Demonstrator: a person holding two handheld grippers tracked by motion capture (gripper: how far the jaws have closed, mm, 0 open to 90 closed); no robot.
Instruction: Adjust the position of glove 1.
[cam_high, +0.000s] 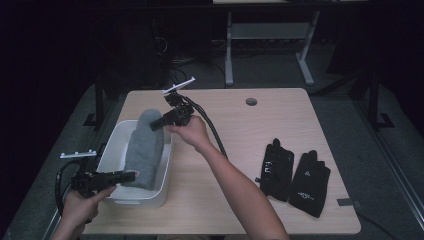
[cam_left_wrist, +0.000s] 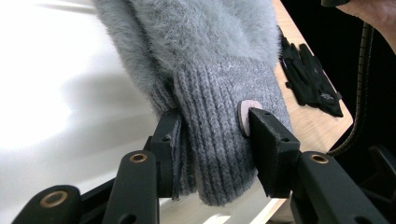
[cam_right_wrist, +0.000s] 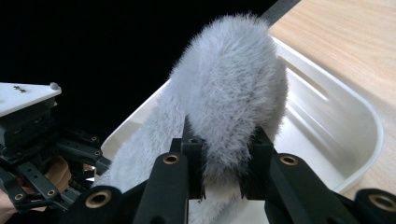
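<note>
Where the grey glove fills the tub, its floor is hidden.

A lab or test room is suggested: a plain wooden worktop with a cable hole is set on grey carpet, a second metal-framed desk is seen behind it, and loose cables are left in the darkened background.
</note>
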